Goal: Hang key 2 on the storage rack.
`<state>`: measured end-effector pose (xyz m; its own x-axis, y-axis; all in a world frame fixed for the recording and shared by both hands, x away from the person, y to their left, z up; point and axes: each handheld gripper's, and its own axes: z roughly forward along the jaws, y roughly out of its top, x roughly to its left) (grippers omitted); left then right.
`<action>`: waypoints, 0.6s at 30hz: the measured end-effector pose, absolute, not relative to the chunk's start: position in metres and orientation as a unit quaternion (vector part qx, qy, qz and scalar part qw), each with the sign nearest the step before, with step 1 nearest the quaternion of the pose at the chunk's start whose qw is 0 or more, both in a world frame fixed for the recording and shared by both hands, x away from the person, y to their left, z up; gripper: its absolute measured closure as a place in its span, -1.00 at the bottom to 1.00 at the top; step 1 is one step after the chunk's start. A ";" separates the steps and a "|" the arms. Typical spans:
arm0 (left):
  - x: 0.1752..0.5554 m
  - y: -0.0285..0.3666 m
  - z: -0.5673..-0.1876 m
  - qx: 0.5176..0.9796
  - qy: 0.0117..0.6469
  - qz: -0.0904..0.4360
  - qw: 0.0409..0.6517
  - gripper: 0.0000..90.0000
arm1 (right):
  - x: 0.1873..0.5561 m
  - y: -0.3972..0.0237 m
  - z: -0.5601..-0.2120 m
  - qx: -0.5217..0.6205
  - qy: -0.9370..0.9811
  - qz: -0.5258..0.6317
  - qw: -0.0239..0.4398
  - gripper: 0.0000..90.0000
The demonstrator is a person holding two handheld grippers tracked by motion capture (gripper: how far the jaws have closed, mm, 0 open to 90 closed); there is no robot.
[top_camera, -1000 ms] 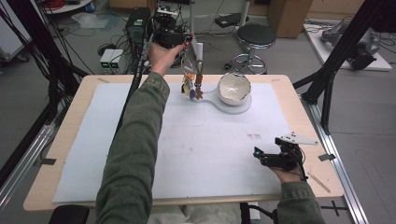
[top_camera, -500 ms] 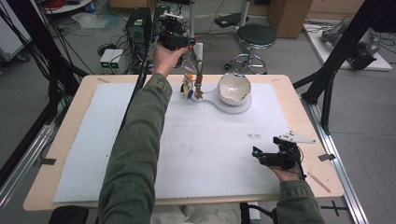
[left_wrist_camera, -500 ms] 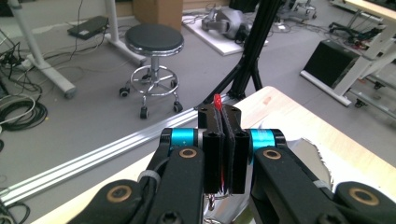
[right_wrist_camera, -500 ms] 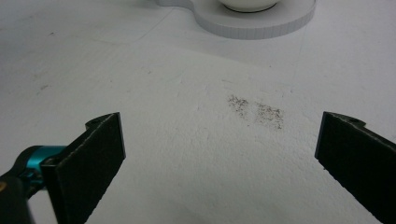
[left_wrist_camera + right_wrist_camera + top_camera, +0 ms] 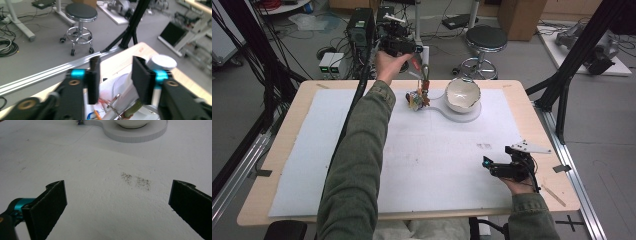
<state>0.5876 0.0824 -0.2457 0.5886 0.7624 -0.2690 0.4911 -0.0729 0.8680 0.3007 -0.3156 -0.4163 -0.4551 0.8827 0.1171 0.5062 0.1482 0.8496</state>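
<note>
While parted, left gripper (image 5: 116,65): jaws just been opening, now standing apart; pads pressing on nothing; wire ring and a green piece seen beyond the gap, lower down.
Left gripper, place: held high over the far edge of the table, just above the bundle.
Bundle (image 5: 417,99): small colourful cluster on the white mat (image 5: 437,165), touching the neck of the white base (image 5: 462,117); same spot as a second ago; thin stem rising from it toward the jaws, contact not resolvable.
Reading: release judged just made, bundle set down beside the bowl; placing step likely done, withdrawal of the hand left to do.
Bowl (image 5: 462,94): white, upright on the base, just right of the bundle; looks empty.
Right gripper (image 5: 117,182): jaws spread wide, nothing between; low over the mat at the near right, well apart from bundle and bowl.
Risk: stem catching on a pad during withdrawal.
</note>
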 end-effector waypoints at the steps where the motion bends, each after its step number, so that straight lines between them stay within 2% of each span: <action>1: 0.586 0.085 -0.245 0.717 0.439 0.130 0.526 0.17 | 0.301 -0.316 -0.416 0.476 0.728 0.446 0.211 -0.98; 2: 0.585 0.088 -0.245 0.713 0.442 0.130 0.529 0.06 | 0.300 -0.316 -0.416 0.478 0.727 0.445 0.211 -0.98; 4: 0.582 0.094 -0.245 0.707 0.446 0.126 0.533 0.03 | 0.300 -0.315 -0.416 0.477 0.727 0.446 0.212 -0.98; 7: 0.579 0.099 -0.245 0.705 0.460 0.137 0.522 -0.30 | 0.301 -0.314 -0.416 0.475 0.728 0.446 0.212 -0.98; 12: 0.573 0.106 -0.248 0.700 0.462 0.118 0.532 -0.49 | 0.301 -0.313 -0.416 0.476 0.729 0.444 0.210 -0.98; 16: 0.563 0.112 -0.250 0.713 0.461 0.142 0.508 -0.74 | 0.302 -0.313 -0.416 0.477 0.728 0.444 0.213 -0.98; 18: 0.558 0.119 -0.250 0.707 0.468 0.157 0.505 -0.94 | 0.302 -0.313 -0.416 0.477 0.729 0.443 0.213 -0.98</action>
